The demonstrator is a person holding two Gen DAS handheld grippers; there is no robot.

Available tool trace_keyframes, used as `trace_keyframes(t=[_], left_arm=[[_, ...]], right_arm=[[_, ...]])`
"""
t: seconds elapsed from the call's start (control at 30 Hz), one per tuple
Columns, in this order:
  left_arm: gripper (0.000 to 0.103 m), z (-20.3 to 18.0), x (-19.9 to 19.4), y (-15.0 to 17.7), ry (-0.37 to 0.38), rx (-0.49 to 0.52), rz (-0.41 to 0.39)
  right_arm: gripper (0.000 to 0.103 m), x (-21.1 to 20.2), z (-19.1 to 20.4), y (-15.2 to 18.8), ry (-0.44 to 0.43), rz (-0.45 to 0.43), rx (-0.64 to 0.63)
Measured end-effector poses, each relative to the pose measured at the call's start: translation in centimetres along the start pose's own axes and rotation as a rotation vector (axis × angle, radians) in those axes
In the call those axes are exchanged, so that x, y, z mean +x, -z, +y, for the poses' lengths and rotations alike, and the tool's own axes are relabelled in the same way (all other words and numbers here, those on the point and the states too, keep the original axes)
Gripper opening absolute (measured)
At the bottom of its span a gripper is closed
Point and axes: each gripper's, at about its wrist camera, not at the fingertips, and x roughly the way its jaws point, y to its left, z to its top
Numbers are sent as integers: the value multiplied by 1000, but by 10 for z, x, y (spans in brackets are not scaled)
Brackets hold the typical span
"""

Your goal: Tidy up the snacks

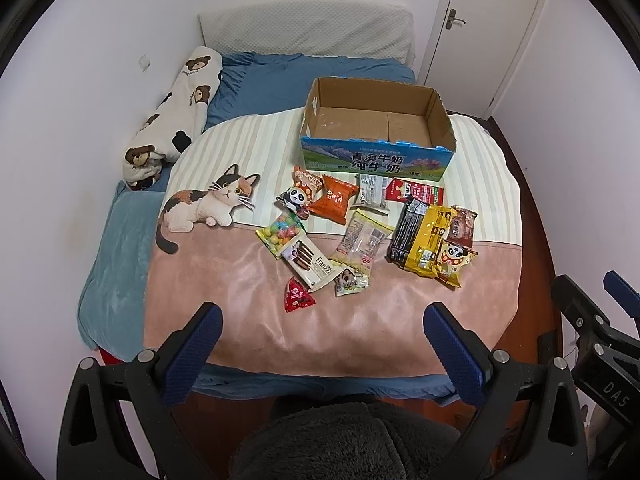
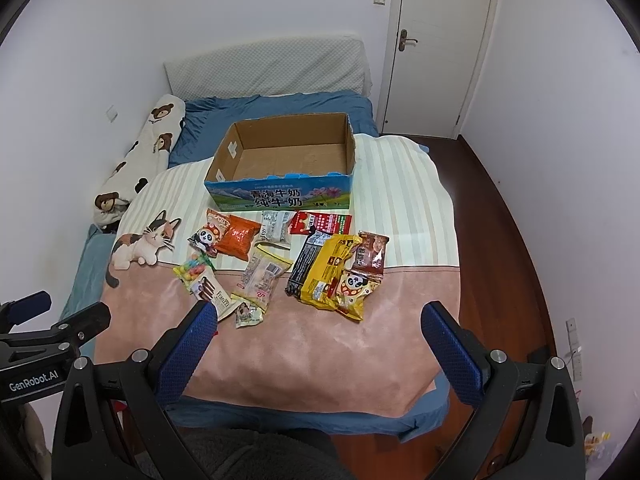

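An open cardboard milk box (image 1: pixel 440 120) (image 2: pixel 224 160), empty inside, stands on the striped blanket. Several snack packets lie loose in front of it: an orange bag (image 1: pixel 334 199) (image 2: pixel 239 237), a yellow bag (image 1: pixel 428 242) (image 2: pixel 329 270), a red triangular pack (image 1: pixel 297 295), a Franzzi biscuit pack (image 1: pixel 311 259) (image 2: pixel 214 293), a candy bag (image 1: pixel 280 232). My left gripper (image 1: pixel 322 330) is open and empty, hovering over the pink blanket near the bed's front edge. My right gripper (image 2: pixel 318 330) is open and empty, likewise short of the snacks.
A bear-print pillow (image 1: pixel 176 112) lies along the left wall. A white headboard cushion (image 1: pixel 304 28) is at the back, a white door (image 2: pixel 440 44) at the far right. Wooden floor (image 2: pixel 508 248) runs right of the bed. A cat picture (image 1: pixel 204 204) is on the blanket.
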Motion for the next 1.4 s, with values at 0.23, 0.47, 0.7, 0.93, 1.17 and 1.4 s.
trace_keyframes(t=[0.23,0.47,0.7,0.93,1.17,1.4], left_arm=[[103,4,2,4,-3,-11,-7],[103,30,43,-6,-48,-125,-24],[103,63,143,-18,-34,-276,133],[103,76,257,-19,19,-406,333],[103,73,362,-12,90,-541,509],[61,74,406,4,87,-631,548]], right_arm=[[103,1,-1,1,-8,2,8],[103,55,-16,-4,-66,71,102],[103,171,-28,-14,-78,189,210],[103,304,-28,-22,-79,332,281],[102,393,-32,-20,-49,448,337],[101,445,-21,-11,10,508,353]])
